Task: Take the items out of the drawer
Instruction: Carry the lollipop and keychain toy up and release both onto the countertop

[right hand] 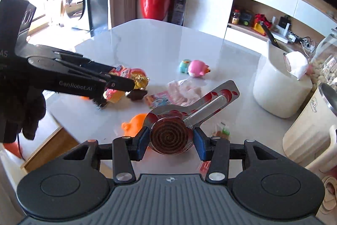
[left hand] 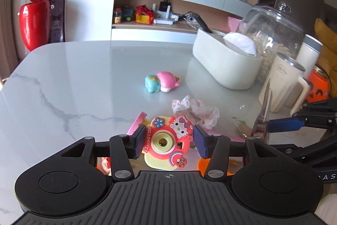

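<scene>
left tool [left hand: 168,143] clamps the toy camera [left hand: 167,140], right tool [right hand: 169,140] the lollipop [right hand: 169,136]; either could slip onto the crowded worktop [left hand: 84,77].

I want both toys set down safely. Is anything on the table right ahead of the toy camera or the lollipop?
Yes. Crumpled pink tissue lies just beyond the toy camera in the left gripper; it also sits ahead of the lollipop in the right gripper.

**Marble-look table and what lies on it**

The glossy white table [left hand: 63,77] with grey veins carries a pink-and-teal squishy toy [left hand: 162,81] near its middle, a crumpled pink-white wrapper [left hand: 195,108] in front of it, a white oval tissue box [left hand: 225,64] at the right, beside it a glass cloche jar [left hand: 273,35], a cream lidded pitcher [left hand: 286,81], and an orange toy [right hand: 134,122] near the front edge
</scene>
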The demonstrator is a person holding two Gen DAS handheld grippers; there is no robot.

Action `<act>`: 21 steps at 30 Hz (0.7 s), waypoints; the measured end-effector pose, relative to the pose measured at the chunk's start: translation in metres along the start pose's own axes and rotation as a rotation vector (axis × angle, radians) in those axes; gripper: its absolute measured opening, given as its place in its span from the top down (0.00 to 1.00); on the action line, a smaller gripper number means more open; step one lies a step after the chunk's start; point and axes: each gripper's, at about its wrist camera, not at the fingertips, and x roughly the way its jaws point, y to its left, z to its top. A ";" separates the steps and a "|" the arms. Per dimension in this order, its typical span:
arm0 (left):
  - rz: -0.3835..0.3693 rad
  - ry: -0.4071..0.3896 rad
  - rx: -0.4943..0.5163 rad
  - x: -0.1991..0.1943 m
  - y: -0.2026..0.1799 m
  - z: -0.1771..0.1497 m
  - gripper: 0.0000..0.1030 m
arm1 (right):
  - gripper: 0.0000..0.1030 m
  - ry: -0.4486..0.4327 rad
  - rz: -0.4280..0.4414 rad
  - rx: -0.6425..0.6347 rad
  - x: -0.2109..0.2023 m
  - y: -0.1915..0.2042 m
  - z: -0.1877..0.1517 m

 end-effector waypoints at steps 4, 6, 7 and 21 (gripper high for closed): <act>0.067 -0.068 -0.009 0.000 0.002 -0.004 0.50 | 0.47 0.026 -0.042 0.100 0.037 -0.016 0.004; 0.058 -0.113 -0.030 -0.016 0.006 -0.005 0.50 | 0.44 0.018 -0.047 0.132 0.041 -0.017 0.000; 0.060 -0.138 -0.035 -0.025 0.008 -0.004 0.50 | 0.41 0.011 -0.046 0.145 0.039 -0.015 -0.004; 0.229 -0.290 -0.039 -0.216 -0.009 -0.091 0.50 | 0.14 -0.219 -0.146 0.123 -0.080 0.043 -0.059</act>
